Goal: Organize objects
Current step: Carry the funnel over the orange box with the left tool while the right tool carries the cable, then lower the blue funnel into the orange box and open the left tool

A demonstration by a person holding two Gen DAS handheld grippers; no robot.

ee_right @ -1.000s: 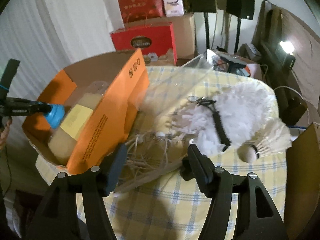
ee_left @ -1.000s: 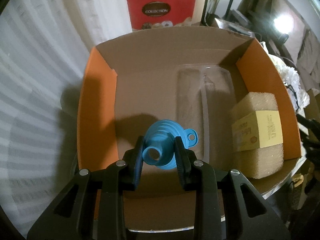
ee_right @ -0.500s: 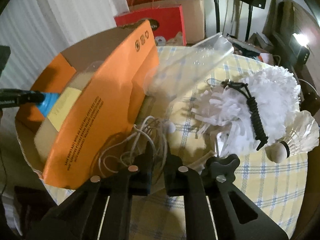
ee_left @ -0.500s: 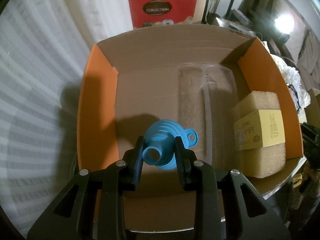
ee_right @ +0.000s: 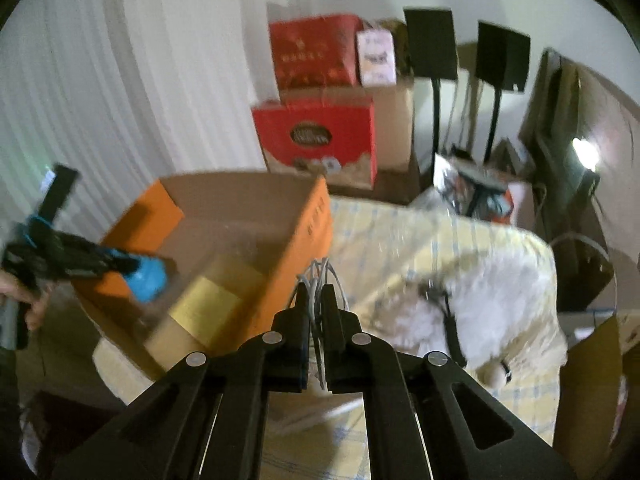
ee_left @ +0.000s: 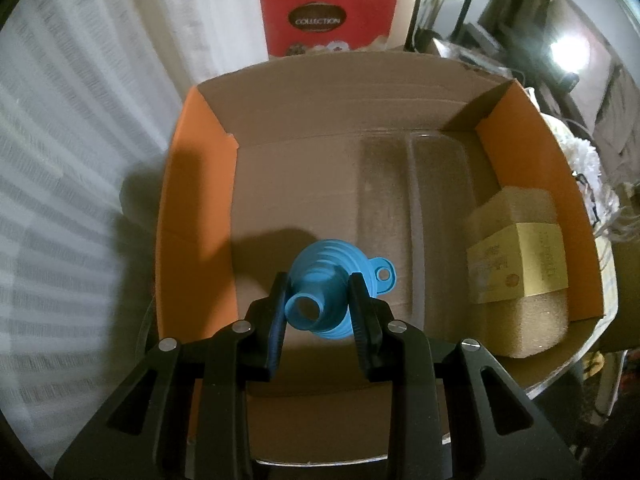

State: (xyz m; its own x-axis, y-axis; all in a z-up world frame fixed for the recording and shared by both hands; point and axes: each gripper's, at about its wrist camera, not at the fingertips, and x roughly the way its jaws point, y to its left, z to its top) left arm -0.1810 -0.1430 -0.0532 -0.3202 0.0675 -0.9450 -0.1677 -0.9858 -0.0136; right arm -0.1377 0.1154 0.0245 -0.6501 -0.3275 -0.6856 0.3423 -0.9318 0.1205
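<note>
The blue funnel [ee_left: 334,300] hangs over the open cardboard box [ee_left: 192,208], pinched between the fingers of the left claw [ee_left: 320,308], which is drawn in narrow on its ribbed cone. Its long axis runs along the claw's own line, steeply downward: the narrow spout points back at the camera, the wide mouth faces the box floor, and the small hanging tab sticks out to the right. Bare cardboard lies straight below it; a clear plastic tray [ee_left: 416,216] sits just to its right, and a sponge block with a yellow label [ee_left: 520,272] lies against the right wall. So the drop looks to be straight down, with only a release needed. The right claw [ee_right: 316,300] is squeezed tight on a bundle of thin pale cord [ee_right: 320,280], held beside the box's orange outer wall, above the checked cloth of the table [ee_right: 400,232]; the box lies to its left, so that cord would have to cross over the wall.
</note>
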